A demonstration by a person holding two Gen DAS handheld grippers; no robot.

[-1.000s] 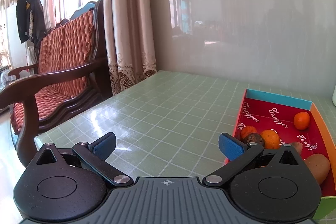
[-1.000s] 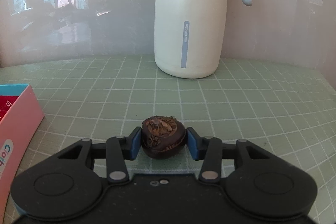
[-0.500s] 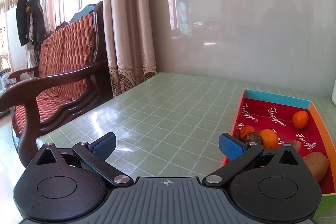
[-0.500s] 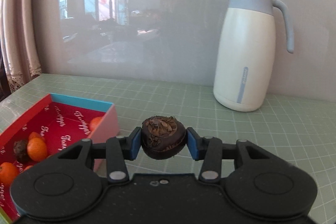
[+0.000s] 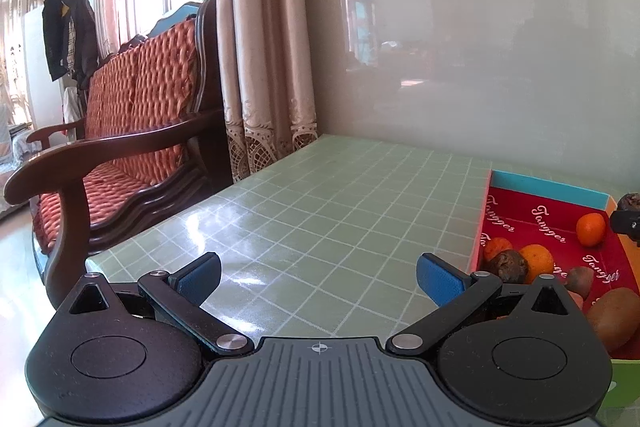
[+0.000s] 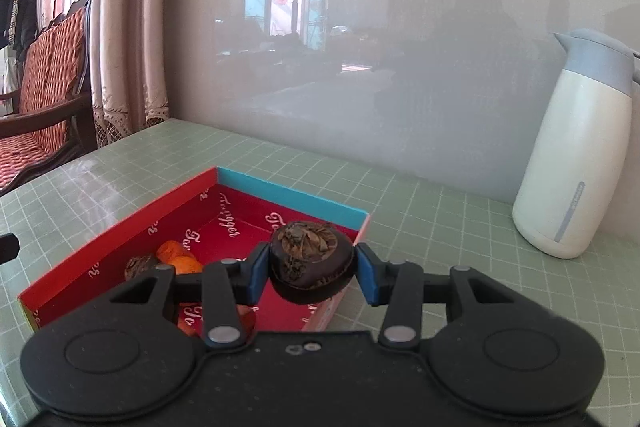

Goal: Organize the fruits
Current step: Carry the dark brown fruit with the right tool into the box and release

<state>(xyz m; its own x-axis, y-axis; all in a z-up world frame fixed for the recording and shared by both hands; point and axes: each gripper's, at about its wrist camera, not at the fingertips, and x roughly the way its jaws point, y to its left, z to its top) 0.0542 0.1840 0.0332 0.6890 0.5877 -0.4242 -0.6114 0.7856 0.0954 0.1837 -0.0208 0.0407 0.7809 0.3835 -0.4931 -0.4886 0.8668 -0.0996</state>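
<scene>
My right gripper point(image 6: 310, 273) is shut on a dark brown mangosteen point(image 6: 311, 265) and holds it above the near right part of the red box point(image 6: 292, 193). Inside the box lie oranges point(image 6: 178, 257) and another dark fruit point(image 6: 138, 267). In the left wrist view the box point(image 5: 548, 187) sits at the right with oranges point(image 5: 591, 229), a dark fruit point(image 5: 508, 266) and a brown kiwi-like fruit point(image 5: 616, 317). The held mangosteen point(image 5: 629, 203) shows at the right edge there. My left gripper point(image 5: 318, 277) is open and empty over the green table left of the box.
A white thermos jug point(image 6: 576, 155) stands at the back right of the green gridded table point(image 5: 320, 211). A wooden armchair with red cushions point(image 5: 132, 147) and curtains point(image 5: 264, 47) stand off the table's left edge. A glossy wall closes the back.
My right gripper has swung left with the mangosteen, from in front of the jug to above the red box. The left gripper has barely moved.
</scene>
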